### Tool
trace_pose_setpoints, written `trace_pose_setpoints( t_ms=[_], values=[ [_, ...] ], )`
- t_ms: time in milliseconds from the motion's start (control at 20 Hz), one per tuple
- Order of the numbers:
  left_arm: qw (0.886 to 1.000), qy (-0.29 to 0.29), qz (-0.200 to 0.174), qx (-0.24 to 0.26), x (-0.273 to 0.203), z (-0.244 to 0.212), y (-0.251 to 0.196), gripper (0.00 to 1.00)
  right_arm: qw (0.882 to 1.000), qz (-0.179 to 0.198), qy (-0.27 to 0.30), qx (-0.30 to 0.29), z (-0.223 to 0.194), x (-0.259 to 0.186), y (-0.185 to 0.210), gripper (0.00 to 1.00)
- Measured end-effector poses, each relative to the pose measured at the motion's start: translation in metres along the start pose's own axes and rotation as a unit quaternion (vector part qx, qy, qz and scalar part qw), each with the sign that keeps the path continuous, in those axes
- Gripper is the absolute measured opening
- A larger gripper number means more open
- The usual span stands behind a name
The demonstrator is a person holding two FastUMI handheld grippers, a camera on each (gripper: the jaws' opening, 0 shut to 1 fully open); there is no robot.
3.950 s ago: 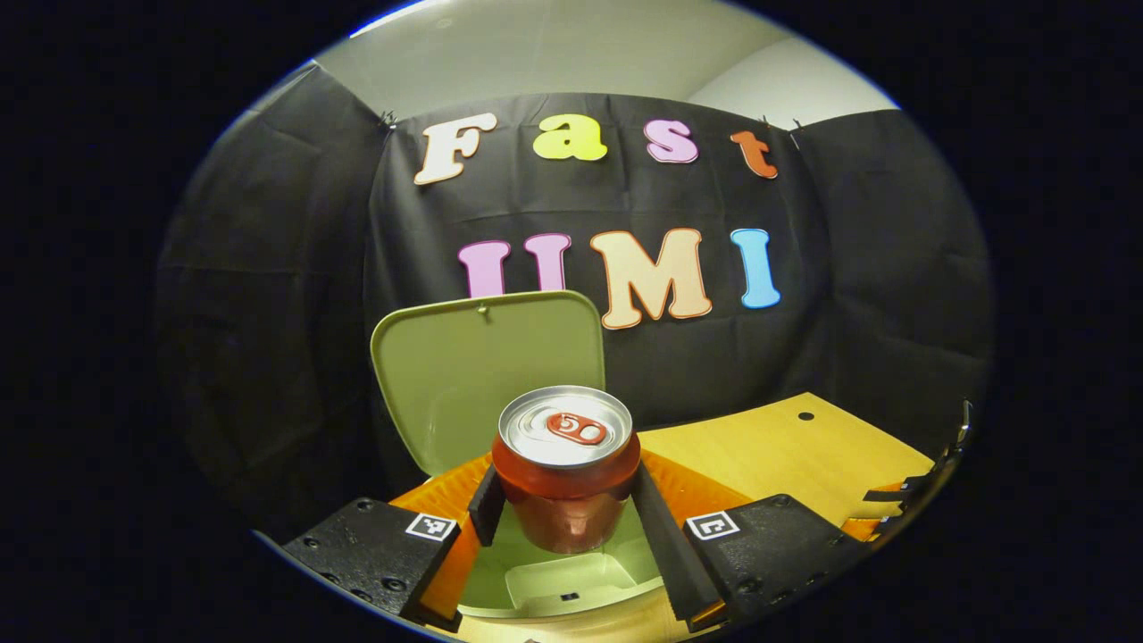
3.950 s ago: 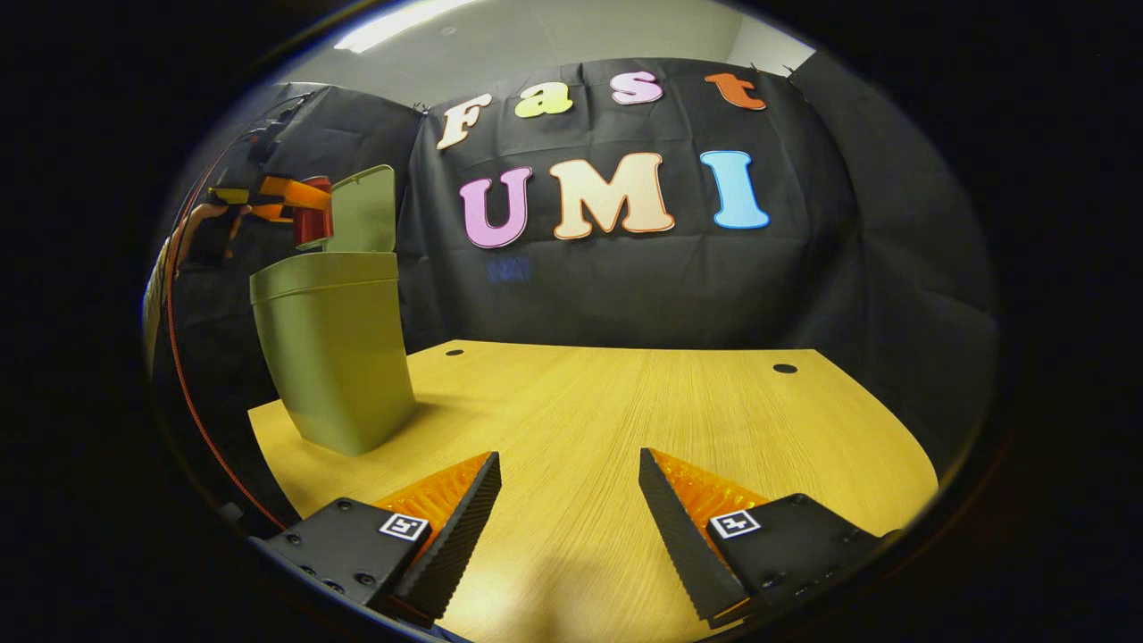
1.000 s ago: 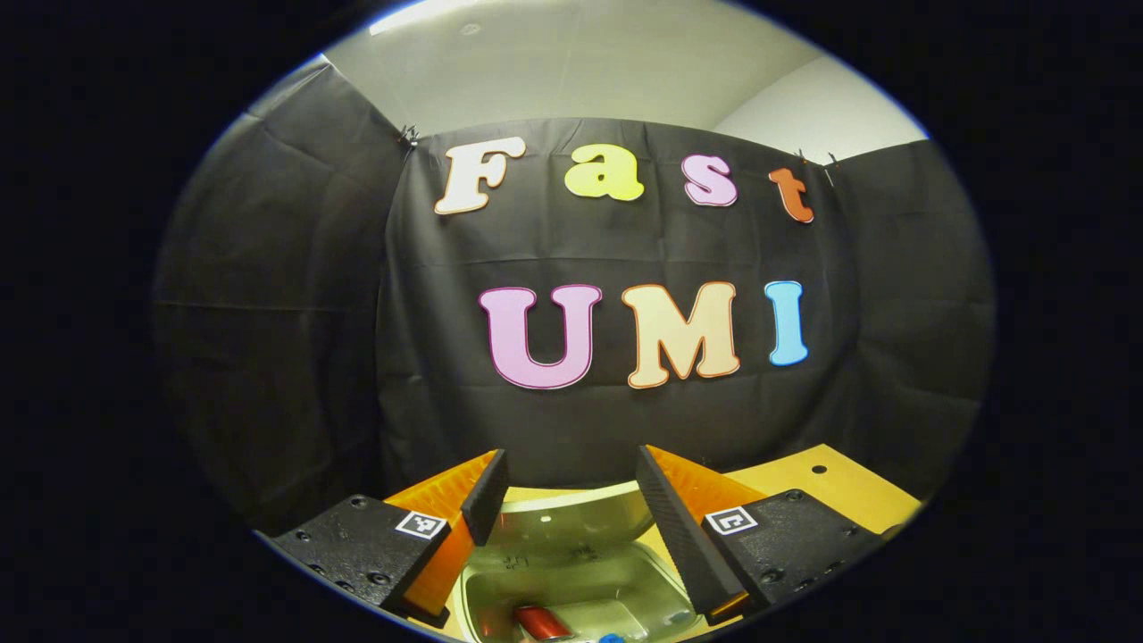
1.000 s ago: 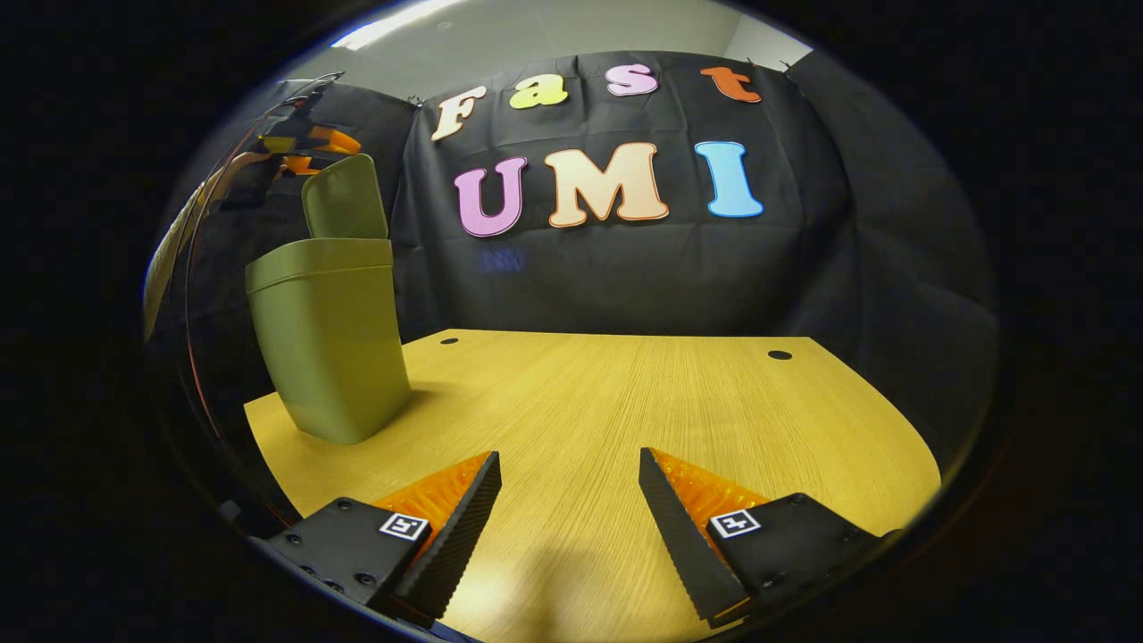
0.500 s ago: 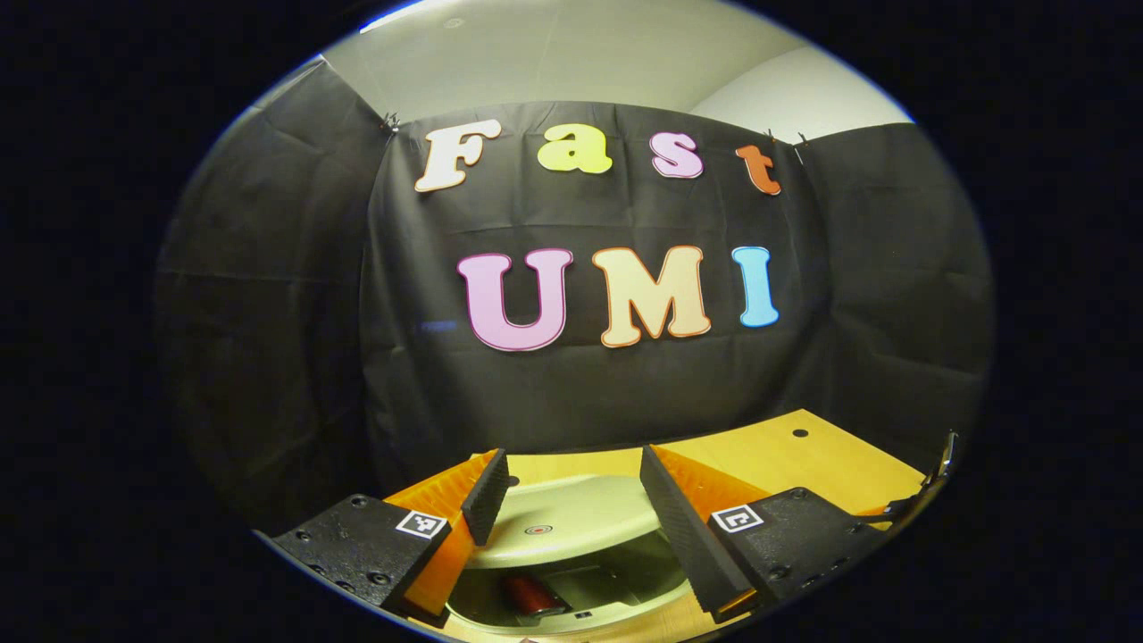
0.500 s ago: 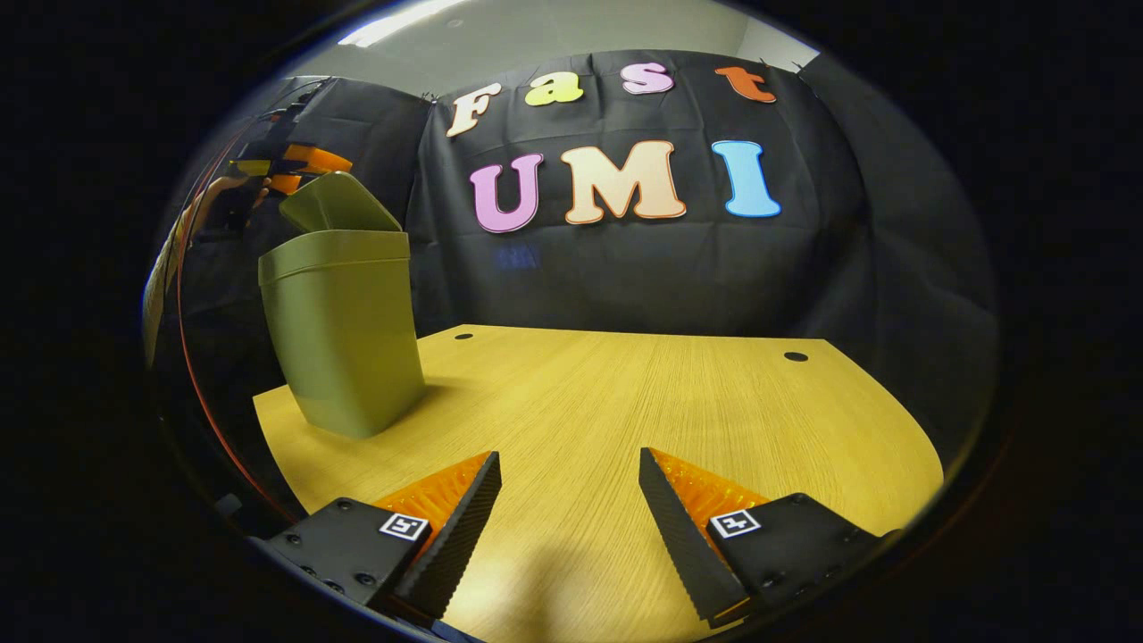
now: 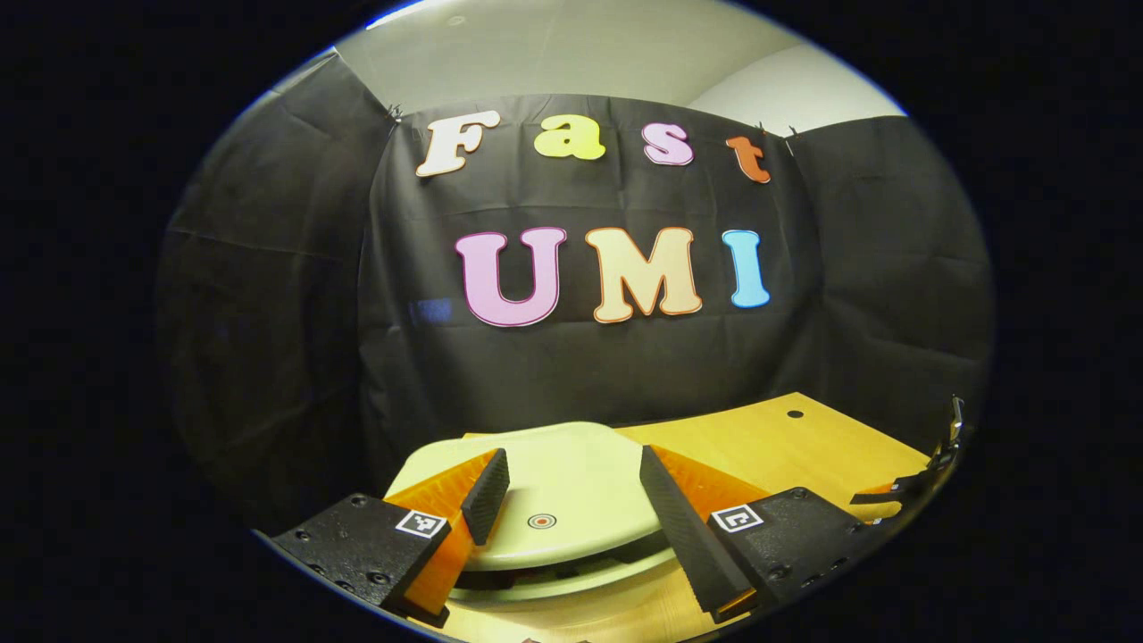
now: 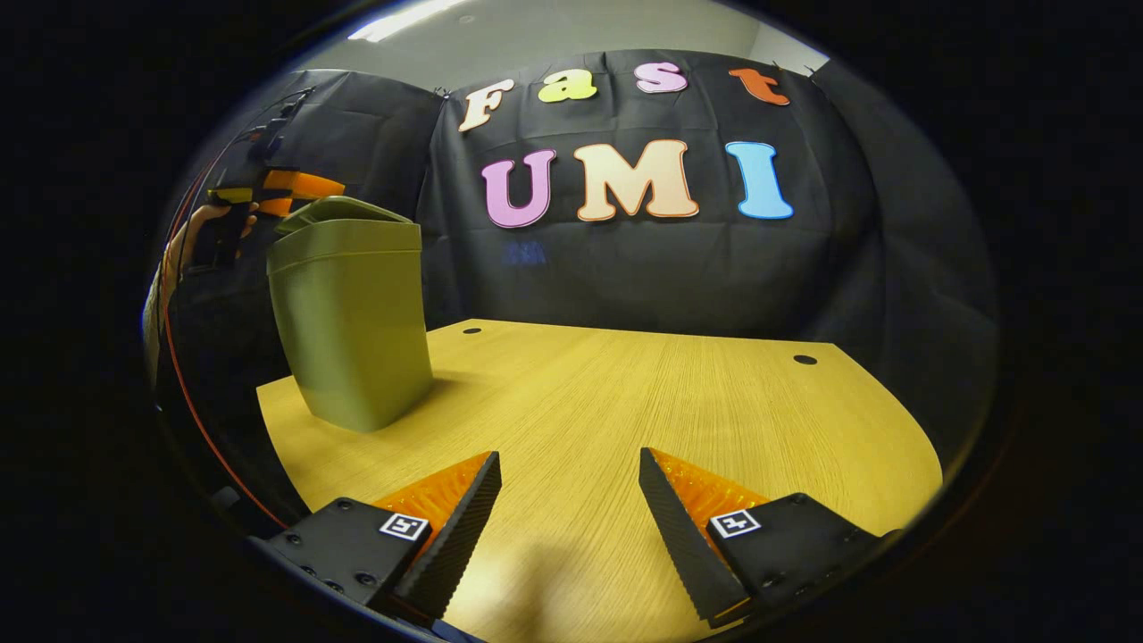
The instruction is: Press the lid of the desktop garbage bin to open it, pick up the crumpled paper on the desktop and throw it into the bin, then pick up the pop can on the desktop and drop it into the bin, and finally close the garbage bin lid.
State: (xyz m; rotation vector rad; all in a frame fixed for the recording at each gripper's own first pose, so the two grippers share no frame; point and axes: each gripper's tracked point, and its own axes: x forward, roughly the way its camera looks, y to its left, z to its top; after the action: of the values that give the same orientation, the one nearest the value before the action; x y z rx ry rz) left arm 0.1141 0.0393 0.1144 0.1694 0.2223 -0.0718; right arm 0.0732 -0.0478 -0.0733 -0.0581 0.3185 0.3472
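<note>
In the left gripper view, the left gripper (image 7: pixel 564 487) was held above the garbage bin lid (image 7: pixel 571 500), its two fingers spread apart and grasping nothing; whether the fingertips touched the lid surface could not be told. The lid, pale green with a small round mark near its front edge, lay almost flat, and a dark gap remained between its front edge and the bin rim below. The right gripper view showed the garbage bin (image 8: pixel 353 326) standing upright at the far left corner of the wooden desktop (image 8: pixel 643 402), with its lid (image 8: pixel 335 212) tilted slightly above the rim and the left gripper (image 8: pixel 286 189), held by a hand (image 8: pixel 192 234), just over it. The right gripper (image 8: pixel 570 500) was low over the near part of the desktop, well apart from the bin, its fingers likewise spread and empty. A red cable (image 8: pixel 183 393) hung at the left.
</note>
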Motion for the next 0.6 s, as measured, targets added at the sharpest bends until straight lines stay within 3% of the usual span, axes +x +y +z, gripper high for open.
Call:
trace_pose_setpoints(
  t_ms=[300,600],
  values=[
    [1.000,-0.004,0.000,-0.025,-0.003,-0.015,-0.001,0.93,1.000,0.002,0.001,-0.005,-0.003,0.000,0.004,0.98],
    [1.000,-0.012,0.011,-0.010,-0.008,-0.021,0.002,0.93,1.000,0.004,0.002,-0.003,-0.006,0.002,0.002,0.98]
  ],
)
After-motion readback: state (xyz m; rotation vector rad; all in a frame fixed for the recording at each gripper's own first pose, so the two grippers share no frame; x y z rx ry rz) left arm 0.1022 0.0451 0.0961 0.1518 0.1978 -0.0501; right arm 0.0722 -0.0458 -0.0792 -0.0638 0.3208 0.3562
